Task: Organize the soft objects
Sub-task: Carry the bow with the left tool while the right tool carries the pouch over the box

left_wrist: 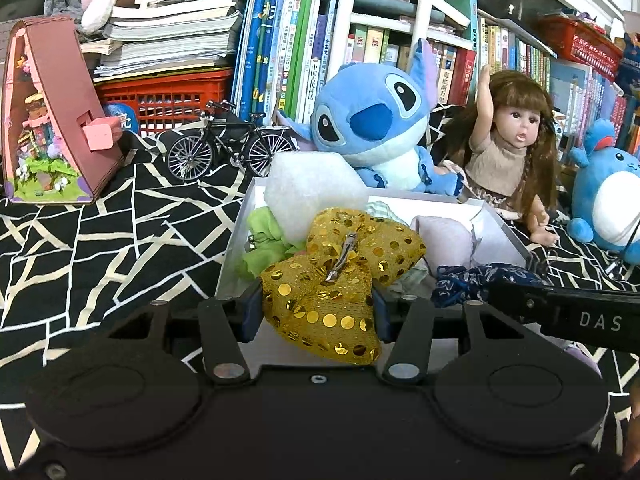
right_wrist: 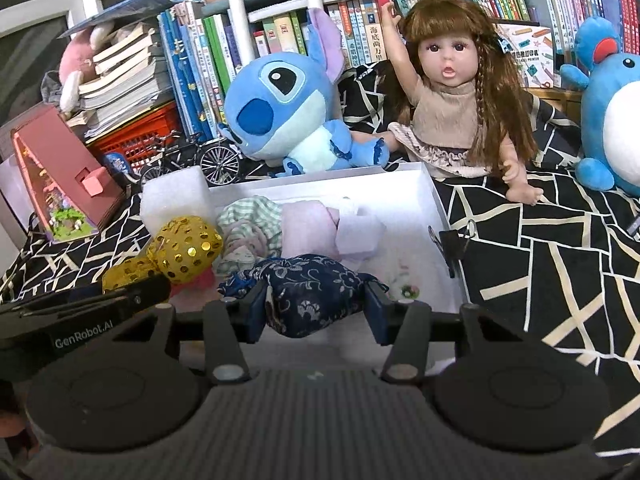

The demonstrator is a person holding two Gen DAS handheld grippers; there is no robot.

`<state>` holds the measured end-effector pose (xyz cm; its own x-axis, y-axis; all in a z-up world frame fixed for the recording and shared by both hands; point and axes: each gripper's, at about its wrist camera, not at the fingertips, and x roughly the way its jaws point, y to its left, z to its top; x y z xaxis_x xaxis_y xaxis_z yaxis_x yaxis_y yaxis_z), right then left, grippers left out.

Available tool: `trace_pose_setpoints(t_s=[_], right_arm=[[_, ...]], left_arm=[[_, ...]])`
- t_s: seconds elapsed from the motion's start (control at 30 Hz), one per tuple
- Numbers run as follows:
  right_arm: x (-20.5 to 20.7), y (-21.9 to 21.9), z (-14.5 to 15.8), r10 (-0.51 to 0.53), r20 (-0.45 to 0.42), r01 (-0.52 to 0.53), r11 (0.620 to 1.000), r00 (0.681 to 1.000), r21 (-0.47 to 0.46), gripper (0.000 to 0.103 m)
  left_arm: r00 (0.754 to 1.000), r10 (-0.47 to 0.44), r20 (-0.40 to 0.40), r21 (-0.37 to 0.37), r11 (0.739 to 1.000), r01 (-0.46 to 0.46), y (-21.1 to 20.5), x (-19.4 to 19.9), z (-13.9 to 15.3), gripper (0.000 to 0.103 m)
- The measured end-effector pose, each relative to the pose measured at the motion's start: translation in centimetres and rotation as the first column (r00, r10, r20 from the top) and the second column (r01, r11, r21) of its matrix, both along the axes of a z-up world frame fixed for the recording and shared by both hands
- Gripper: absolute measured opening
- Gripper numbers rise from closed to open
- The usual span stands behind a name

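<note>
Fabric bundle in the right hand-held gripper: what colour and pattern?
Dark navy fabric bundle with a pale floral print, clearest in the right wrist view.

A toy bicycle stands beside a red crate under stacked books.

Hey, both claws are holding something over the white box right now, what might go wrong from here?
1. The left claw pinches only one lobe of the gold sequin bow; its metal clip could snag the green fabric beneath.
2. The right claw grips the navy floral pouch close beside the left claw; they may collide.
3. The white box is crowded on its left side; dropped items could spill over.
</note>
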<state>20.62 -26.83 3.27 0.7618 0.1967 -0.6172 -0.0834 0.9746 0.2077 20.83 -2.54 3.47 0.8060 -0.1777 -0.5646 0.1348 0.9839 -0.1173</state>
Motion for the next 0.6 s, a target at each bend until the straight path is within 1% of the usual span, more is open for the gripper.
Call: trace_pose_setpoints(t_s=[0.2, 0.33, 0.43, 0.5, 0.6], right_arm=[[1.1, -0.1, -0.5, -0.015, -0.012, 0.015, 1.000, 1.000, 0.017, 0.054], [1.8, 0.3, -0.5, -0.012, -0.016, 0.012, 1.000, 1.000, -0.004, 0.054], [2.5, 0.5, -0.6, -0.021, -0.021, 0.021, 1.000, 1.000, 0.002, 0.054], [2.6, 0.6, -0.9, -0.022, -0.027, 0.022, 1.000, 0.999, 0.011, 0.053], [2.5, 0.9, -1.3, -0.009, -0.033, 0.009, 1.000, 0.999, 0.012, 0.053]], left_arm=[[1.000, 0.007, -0.010, 0.004, 1.000, -0.007, -0.3, 1.2, -0.5, 0.050], [1.000, 0.014, -0.021, 0.022, 1.000, -0.013, -0.4, 2.2, -1.1, 0.050], [0.999, 0.024, -0.042, 0.009, 1.000, -0.024, -0.3, 2.9, -1.4, 0.051], [0.999, 0.021, -0.047, 0.003, 1.000, -0.021, -0.3, 2.9, -1.5, 0.051], [0.999, 0.011, -0.049, 0.021, 1.000, -0.010, -0.5, 2.8, -1.8, 0.052]])
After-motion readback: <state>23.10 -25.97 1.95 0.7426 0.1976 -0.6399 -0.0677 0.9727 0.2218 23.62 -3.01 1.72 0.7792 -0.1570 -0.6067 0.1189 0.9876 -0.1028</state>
